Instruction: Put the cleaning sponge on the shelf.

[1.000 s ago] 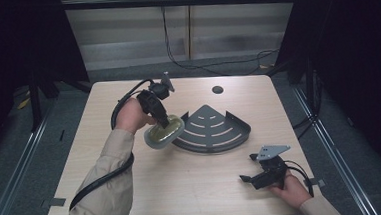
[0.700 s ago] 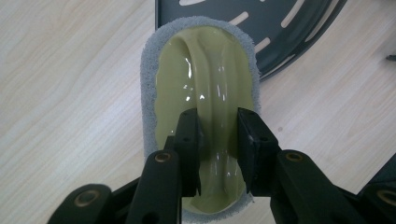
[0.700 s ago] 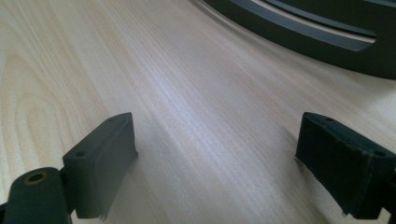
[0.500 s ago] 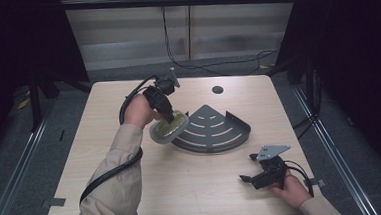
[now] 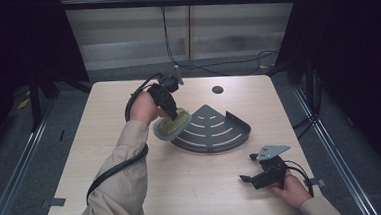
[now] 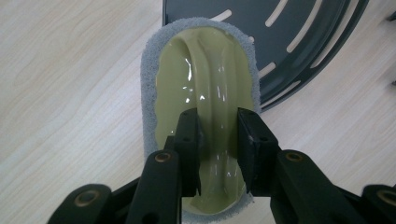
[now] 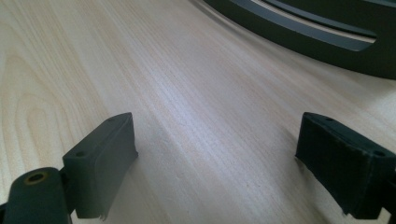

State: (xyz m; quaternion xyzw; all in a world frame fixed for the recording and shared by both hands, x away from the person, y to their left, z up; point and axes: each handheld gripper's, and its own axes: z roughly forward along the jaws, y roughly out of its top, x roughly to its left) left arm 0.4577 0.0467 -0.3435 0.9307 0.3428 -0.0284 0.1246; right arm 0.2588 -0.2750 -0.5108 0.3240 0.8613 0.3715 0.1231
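Observation:
My left gripper (image 5: pixel 170 110) is shut on the raised ridge of a pale green scrubber with a grey sponge rim (image 5: pixel 171 125), held tilted above the table at the left edge of a dark grey fan-shaped slotted rack (image 5: pixel 215 132). In the left gripper view the jaws pinch the scrubber's glossy central grip (image 6: pixel 205 70), with the gripper (image 6: pixel 218 135) over the wood and the rack (image 6: pixel 303 28) at upper right. My right gripper (image 5: pixel 249 168) rests open on the table near the front right corner. Its view shows the gripper (image 7: pixel 215 154) with bare wood between the jaws and the rack's edge (image 7: pixel 327 35) beyond.
The wooden table (image 5: pixel 105 142) has a round cable hole (image 5: pixel 217 90) at the back. A black cable (image 5: pixel 117 167) trails from the left gripper along the sleeve. Dark floor and metal rails surround the table.
The left gripper has carried the scrubber a little to the right and farther back, closer to the rack's left edge. The right gripper has stayed put.

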